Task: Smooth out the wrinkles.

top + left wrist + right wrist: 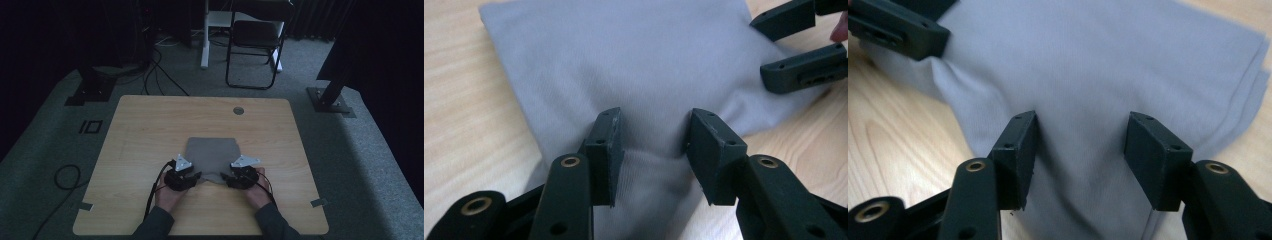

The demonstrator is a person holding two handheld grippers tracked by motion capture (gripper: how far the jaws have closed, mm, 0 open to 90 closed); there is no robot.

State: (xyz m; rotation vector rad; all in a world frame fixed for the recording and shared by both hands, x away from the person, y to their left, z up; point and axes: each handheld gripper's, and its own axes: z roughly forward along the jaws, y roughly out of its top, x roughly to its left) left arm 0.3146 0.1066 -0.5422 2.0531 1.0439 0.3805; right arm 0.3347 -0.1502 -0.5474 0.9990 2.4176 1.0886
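A folded grey cloth [211, 152] lies flat on the table [145, 130] — probably a garment. The left gripper [196, 175] and right gripper [226, 176] stand at its near edge — jaws apart, pads off the fabric.

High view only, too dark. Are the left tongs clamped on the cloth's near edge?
Observer: No. The left tongs are open; the cloth lies between the jaws, unpinched.
Operator: Right side?
Observer: Same. The right tongs are open astride the cloth.
Operator: Single layer?
Observer: No, folded. Stacked edges show at its side in the right gripper view.
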